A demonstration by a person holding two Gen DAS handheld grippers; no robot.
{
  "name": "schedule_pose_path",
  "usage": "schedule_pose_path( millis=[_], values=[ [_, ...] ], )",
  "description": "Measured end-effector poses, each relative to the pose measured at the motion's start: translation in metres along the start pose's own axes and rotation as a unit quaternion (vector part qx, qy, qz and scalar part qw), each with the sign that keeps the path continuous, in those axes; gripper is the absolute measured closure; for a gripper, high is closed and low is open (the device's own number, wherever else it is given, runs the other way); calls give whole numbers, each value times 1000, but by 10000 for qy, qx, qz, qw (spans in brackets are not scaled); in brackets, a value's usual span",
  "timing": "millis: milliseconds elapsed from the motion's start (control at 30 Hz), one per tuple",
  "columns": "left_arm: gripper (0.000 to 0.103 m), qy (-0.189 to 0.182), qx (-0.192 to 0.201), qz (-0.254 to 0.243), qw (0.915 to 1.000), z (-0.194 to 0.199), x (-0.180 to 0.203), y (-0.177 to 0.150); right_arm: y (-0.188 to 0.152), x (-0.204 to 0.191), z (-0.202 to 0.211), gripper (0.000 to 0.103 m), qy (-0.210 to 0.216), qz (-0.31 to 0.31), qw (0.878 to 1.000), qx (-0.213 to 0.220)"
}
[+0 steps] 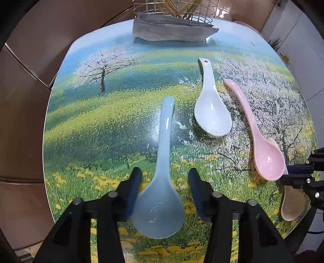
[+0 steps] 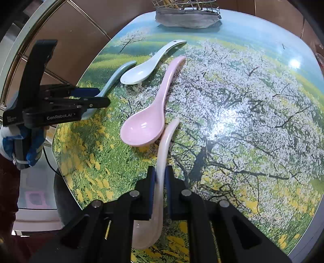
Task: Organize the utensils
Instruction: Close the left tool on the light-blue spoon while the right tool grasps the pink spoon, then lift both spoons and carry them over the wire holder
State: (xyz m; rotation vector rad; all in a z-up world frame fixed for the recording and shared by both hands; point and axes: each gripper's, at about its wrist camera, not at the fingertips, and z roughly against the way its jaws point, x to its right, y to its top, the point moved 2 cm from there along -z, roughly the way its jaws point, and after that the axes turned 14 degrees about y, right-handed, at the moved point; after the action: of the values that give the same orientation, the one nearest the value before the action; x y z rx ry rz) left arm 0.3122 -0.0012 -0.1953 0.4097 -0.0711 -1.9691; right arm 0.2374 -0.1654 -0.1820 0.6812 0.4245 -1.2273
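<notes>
Several ceramic spoons lie on a table printed with a blossom landscape. My left gripper (image 1: 165,176) is open around the light blue spoon (image 1: 165,153), its jaws on either side of the bowl without touching. My right gripper (image 2: 160,178) is shut on the pale pink spoon (image 2: 164,149), pinching its handle near the bowl. A white spoon (image 1: 210,105) and a pink spoon (image 1: 261,145) lie to the right of the blue one. In the right wrist view the pink spoon (image 2: 149,119), white spoon (image 2: 145,68) and blue spoon (image 2: 119,74) all show.
A wire utensil basket (image 1: 178,12) holding wooden chopsticks stands on a grey folded cloth (image 1: 172,30) at the table's far edge; the cloth also shows in the right wrist view (image 2: 186,19). The table edge (image 1: 45,129) drops off to brown floor on the left.
</notes>
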Motion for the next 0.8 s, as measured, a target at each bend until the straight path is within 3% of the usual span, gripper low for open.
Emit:
schedule_pose_path(
  millis=[400, 500, 600, 800],
  values=[
    [52, -39, -162, -239, 9996, -10, -1, 55, 26, 10, 0, 93, 195, -33, 9996, -213],
    [63, -77, -155, -306, 9994, -12, -2, 75, 38, 11, -2, 93, 240, -38, 9993, -286],
    [91, -158, -184, -410, 9989, -11, 0, 86, 47, 10, -5, 94, 219, 50, 9991, -373],
    [92, -121, -105, -333, 9993, -8, 4, 82, 43, 10, -4, 94, 294, 12, 9992, -266]
  ],
)
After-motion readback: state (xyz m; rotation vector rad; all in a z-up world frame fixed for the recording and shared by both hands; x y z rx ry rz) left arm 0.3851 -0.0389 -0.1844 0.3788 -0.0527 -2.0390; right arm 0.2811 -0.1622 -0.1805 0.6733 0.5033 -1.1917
